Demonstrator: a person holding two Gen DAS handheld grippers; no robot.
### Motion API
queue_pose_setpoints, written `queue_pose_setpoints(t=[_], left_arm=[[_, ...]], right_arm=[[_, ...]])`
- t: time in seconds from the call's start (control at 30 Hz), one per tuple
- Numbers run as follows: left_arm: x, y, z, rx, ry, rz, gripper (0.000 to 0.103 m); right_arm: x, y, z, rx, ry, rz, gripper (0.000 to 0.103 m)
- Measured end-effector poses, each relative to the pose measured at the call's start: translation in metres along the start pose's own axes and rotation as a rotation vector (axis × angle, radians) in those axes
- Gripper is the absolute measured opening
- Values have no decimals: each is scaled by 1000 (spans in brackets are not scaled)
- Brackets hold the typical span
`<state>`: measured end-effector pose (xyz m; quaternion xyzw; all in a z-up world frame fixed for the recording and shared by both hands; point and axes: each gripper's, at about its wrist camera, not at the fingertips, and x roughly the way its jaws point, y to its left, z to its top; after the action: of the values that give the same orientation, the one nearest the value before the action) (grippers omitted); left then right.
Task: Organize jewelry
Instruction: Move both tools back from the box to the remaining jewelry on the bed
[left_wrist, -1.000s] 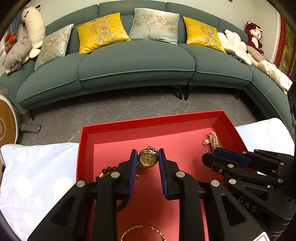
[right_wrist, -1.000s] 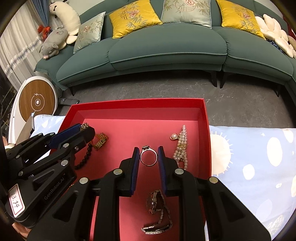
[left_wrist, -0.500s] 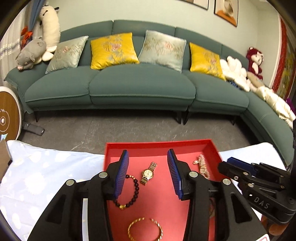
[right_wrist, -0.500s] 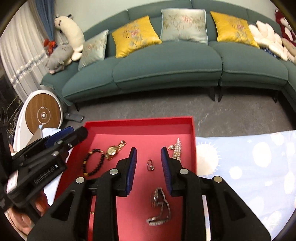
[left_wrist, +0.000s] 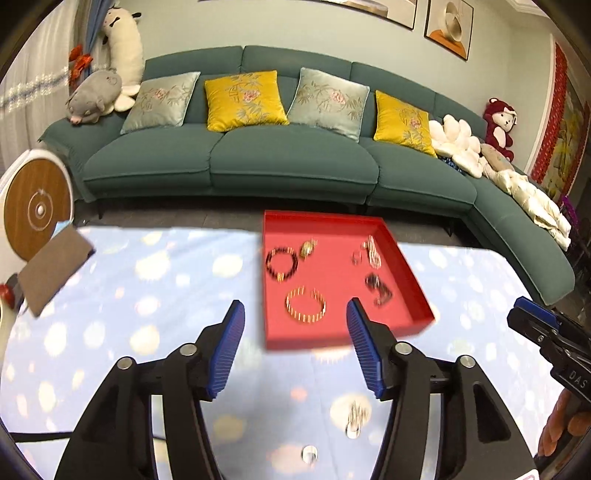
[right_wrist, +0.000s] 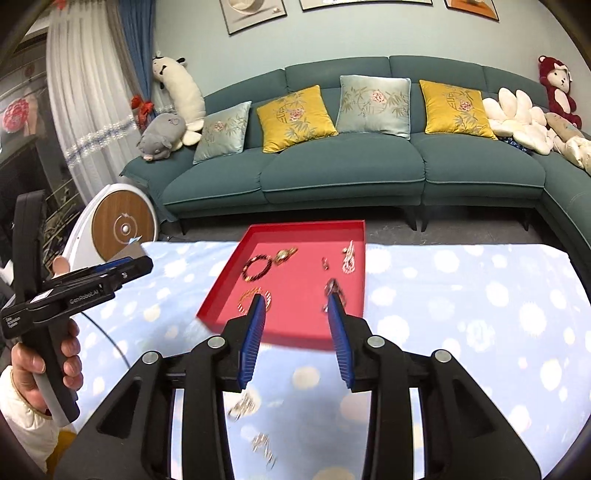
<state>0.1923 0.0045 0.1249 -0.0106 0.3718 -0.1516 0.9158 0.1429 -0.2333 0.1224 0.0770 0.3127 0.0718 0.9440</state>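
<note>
A red tray (left_wrist: 306, 338) lies on the pale blue cloth and holds a dark bead bracelet (left_wrist: 281, 263), a gold watch (left_wrist: 307, 248), a gold bangle (left_wrist: 305, 304), a ring (left_wrist: 356, 256), a pearl piece (left_wrist: 372, 251) and a silver watch (left_wrist: 378, 288). My left gripper (left_wrist: 295, 306) hovers above the cloth short of the tray, jaws opening, nothing between them. My right gripper (right_wrist: 295, 301) hangs before the tray (right_wrist: 295, 332), jaws opening too, and is empty. Small loose pieces (left_wrist: 354, 417) lie on the cloth under the left gripper, and more loose pieces (right_wrist: 242, 406) under the right.
A brown pad (left_wrist: 55, 266) lies at the cloth's left edge. A round white and wood device (left_wrist: 37, 210) stands left of the table. A green sofa (left_wrist: 288, 158) with cushions runs along the far side. A hand (right_wrist: 37, 362) holds the left gripper's handle.
Both grippers have let go, the left of the gold watch and the right of the ring, which now lie in the tray. Both drew back and up, jaws wider.
</note>
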Motion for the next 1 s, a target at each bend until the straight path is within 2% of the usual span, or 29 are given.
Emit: queue_pose_setpoints(t=[0.1,0.23,0.43,0.67,1.0], left_arm=[[-6,1,-38,-8,42,21,56],[-3,5,-89,-19,111,52,56],[16,0,-131,53,156,75,56],[33,-3,-153,74,217,36,56],[54,-2,-160,36,259,-10,56]], right_arm=[[-14,15,-28,-30,8,-2,38],[-10,34,-72,-46,97,44,38],[9,56,-123,-138,216,28,38],[35,51,-148,-150,302,22,38],[47,41,-155,-127,331,24,38]])
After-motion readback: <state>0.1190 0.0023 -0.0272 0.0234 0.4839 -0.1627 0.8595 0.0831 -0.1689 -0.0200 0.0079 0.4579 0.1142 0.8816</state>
